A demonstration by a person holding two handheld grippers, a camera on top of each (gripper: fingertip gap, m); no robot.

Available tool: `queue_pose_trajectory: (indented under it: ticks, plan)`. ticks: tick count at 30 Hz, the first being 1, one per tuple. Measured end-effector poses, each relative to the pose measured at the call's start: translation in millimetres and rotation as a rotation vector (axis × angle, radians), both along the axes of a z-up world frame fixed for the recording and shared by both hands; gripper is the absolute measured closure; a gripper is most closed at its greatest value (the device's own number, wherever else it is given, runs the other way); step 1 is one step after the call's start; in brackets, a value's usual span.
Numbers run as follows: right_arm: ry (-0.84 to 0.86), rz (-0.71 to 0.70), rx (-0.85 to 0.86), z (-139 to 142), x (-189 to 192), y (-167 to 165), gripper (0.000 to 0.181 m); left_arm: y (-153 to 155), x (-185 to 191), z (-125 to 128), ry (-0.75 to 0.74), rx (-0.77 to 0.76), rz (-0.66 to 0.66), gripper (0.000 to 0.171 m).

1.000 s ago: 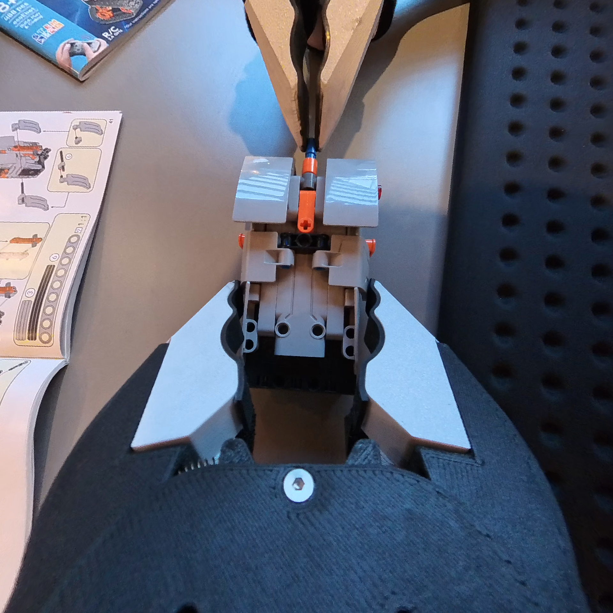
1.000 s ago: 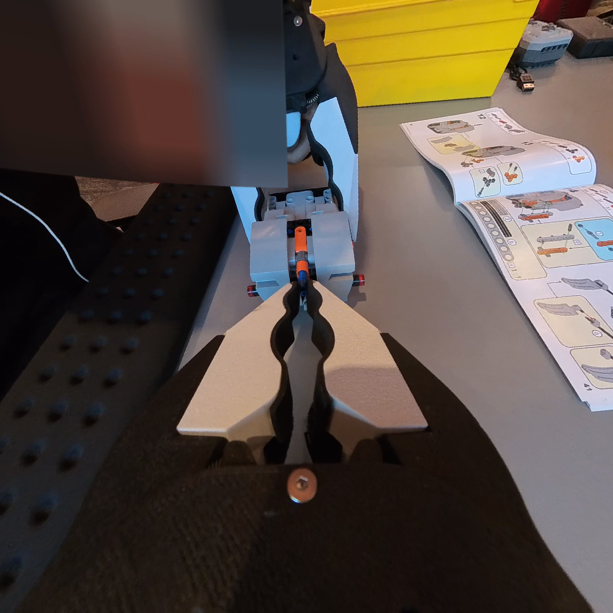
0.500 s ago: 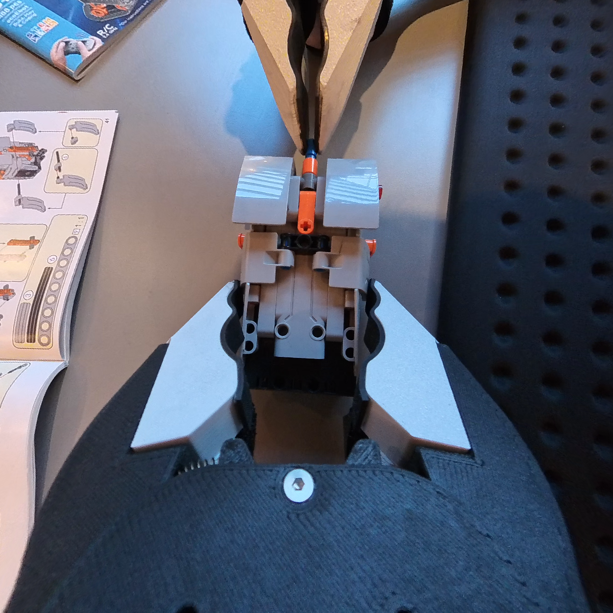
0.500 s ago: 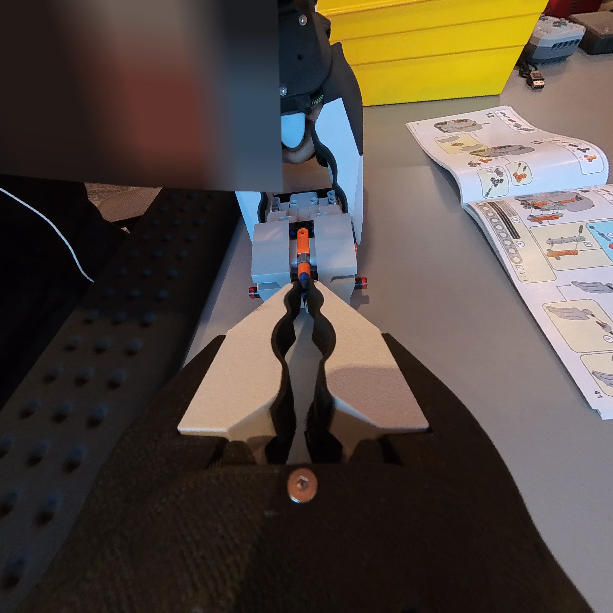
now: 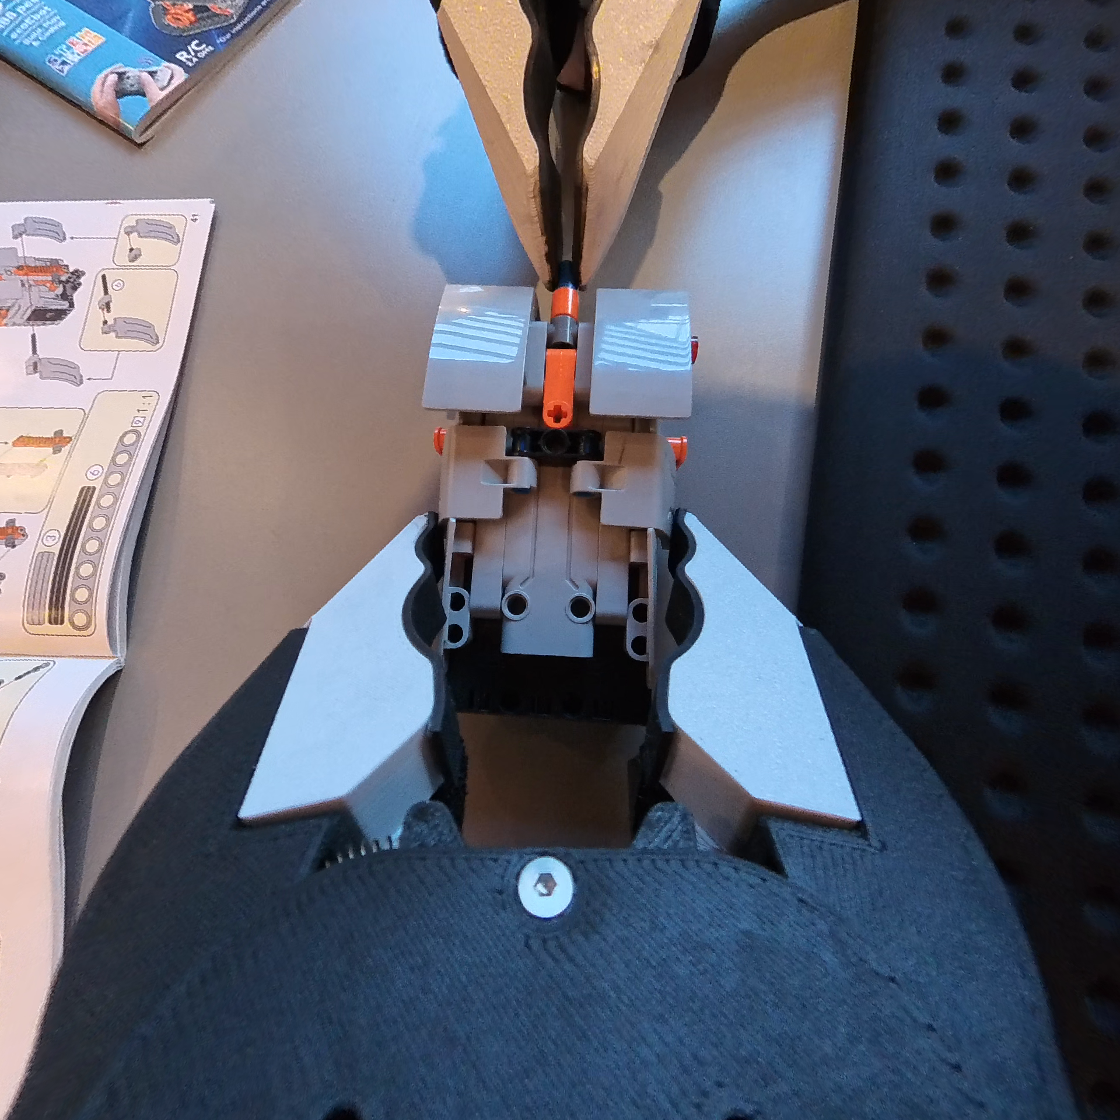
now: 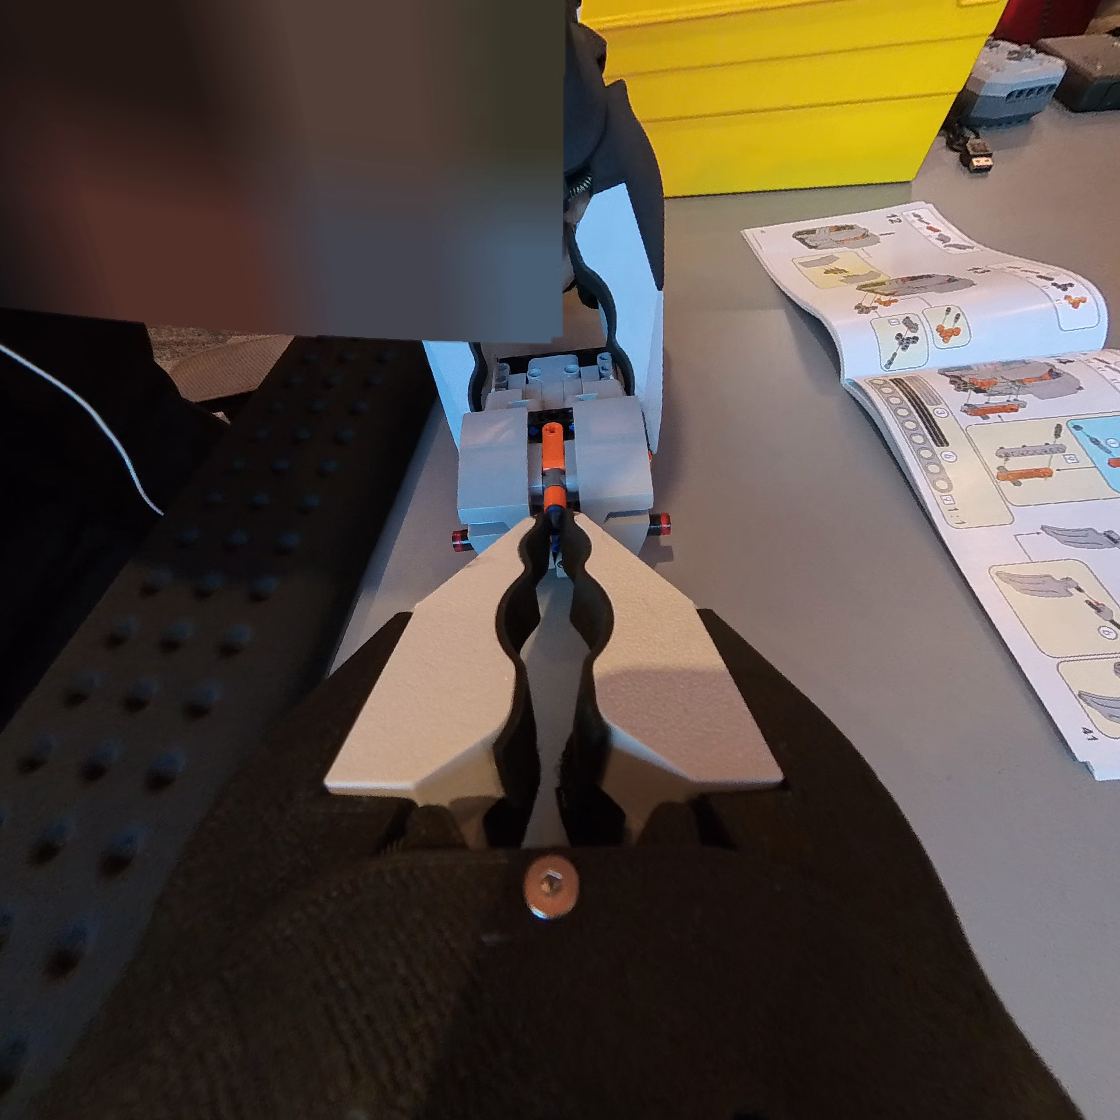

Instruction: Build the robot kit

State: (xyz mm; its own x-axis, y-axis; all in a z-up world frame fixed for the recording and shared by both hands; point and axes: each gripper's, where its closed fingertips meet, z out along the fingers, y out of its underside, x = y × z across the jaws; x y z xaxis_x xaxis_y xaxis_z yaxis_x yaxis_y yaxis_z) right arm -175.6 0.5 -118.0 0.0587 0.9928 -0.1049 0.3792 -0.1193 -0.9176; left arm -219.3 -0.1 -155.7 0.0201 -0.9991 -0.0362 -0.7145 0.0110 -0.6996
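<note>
Surface: grey table (image 5: 315,315), booklet (image 6: 982,485) lying open, yellow bins (image 6: 788,91) behind.
Left gripper (image 5: 554,582): clamped on the grey model (image 5: 557,485), so it is steadied.
Right gripper (image 6: 554,545): pinched on the dark pin (image 6: 553,522), lined up with the model's orange axle (image 5: 559,388).

2 wrist views face each other, close, sharing brick model (image 5: 557,485).
</note>
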Motion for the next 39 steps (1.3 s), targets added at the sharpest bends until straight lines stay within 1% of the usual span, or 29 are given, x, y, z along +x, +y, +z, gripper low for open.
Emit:
queue_pose_trajectory:
  ticks: [4, 6, 8, 10, 13, 15, 18, 28, 39]
  plan:
    - [0.007, -0.001, -0.018, 0, 0, 1, 0.179, 0, 0, 0, -0.010, 0.000, 0.002, 0.098]
    - [0.003, 0.000, 0.000, 0, 1, 1, 0.179, 0, 0, 0, -0.011, 0.002, 0.001, 0.098]
    - [0.034, -0.007, 0.021, 5, 3, 1, 0.178, 0, 0, 1, -0.017, 0.001, 0.002, 0.098]
    - [0.068, -0.030, 0.007, 10, 7, 5, 0.179, 0, 0, 1, -0.019, 0.000, 0.002, 0.098]
    - [0.036, -0.031, -0.005, 5, 9, 6, 0.173, 0, 0, 1, -0.022, -0.004, 0.003, 0.098]
    - [0.009, -0.021, 0.010, 1, 7, 4, 0.173, 0, 0, 1, -0.026, -0.003, 0.005, 0.098]
    - [-0.005, -0.006, 0.023, -1, 4, 1, 0.179, 0, 0, 1, -0.028, -0.003, 0.007, 0.098]
    - [-0.004, -0.015, 0.004, 1, 1, 2, 0.180, 0, 1, 1, -0.035, -0.006, 0.020, 0.099]
    - [-0.034, -0.008, 0.029, 1, -1, 0, 0.180, 0, 1, 0, -0.021, -0.002, 0.009, 0.099]
